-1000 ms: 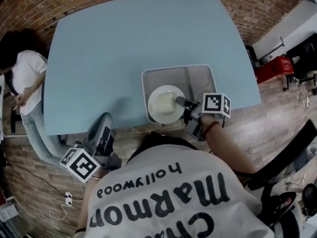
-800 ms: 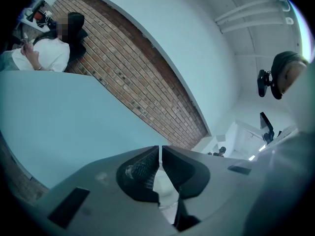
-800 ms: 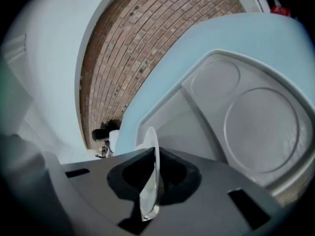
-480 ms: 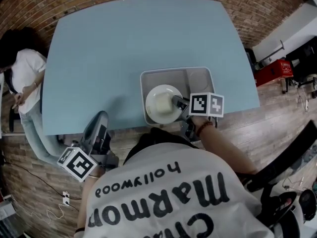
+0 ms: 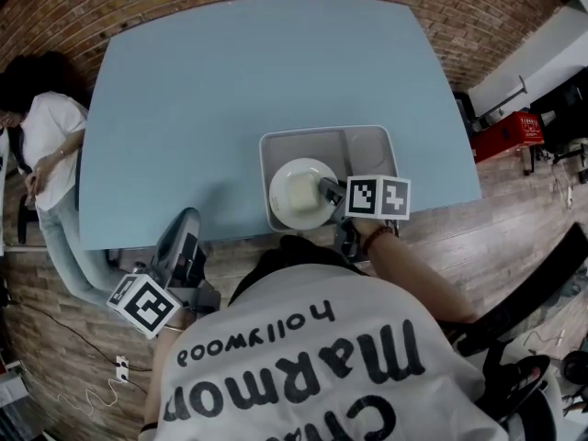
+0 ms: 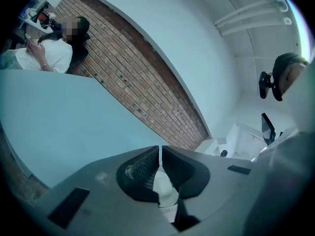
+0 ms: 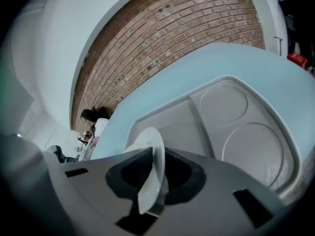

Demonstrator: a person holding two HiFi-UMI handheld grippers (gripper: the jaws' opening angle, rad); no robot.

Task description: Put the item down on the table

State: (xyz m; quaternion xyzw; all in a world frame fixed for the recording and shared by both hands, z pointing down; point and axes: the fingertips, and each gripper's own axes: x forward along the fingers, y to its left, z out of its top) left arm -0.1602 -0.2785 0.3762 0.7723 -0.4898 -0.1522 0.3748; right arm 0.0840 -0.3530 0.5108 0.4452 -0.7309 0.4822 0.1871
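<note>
A white plate (image 5: 301,194) hangs tilted over the left part of a grey sectioned tray (image 5: 367,145) at the near edge of the blue table (image 5: 230,90). My right gripper (image 5: 324,189) is shut on the plate's right rim. In the right gripper view the plate (image 7: 149,137) stands edge-on between the jaws of that gripper (image 7: 153,170), above the tray (image 7: 236,132). My left gripper (image 5: 189,220) hangs off the table's near edge, to the left. In the left gripper view the left gripper (image 6: 160,157) is shut with nothing in it.
The tray has round recesses (image 7: 224,102) on its right side. A person in a white shirt (image 5: 46,145) stands by the table's left edge. A brick wall (image 7: 172,38) runs behind the table. A red box (image 5: 507,129) sits on the floor at right.
My right gripper has shifted a little to the left with the plate still in it. The left gripper has barely moved.
</note>
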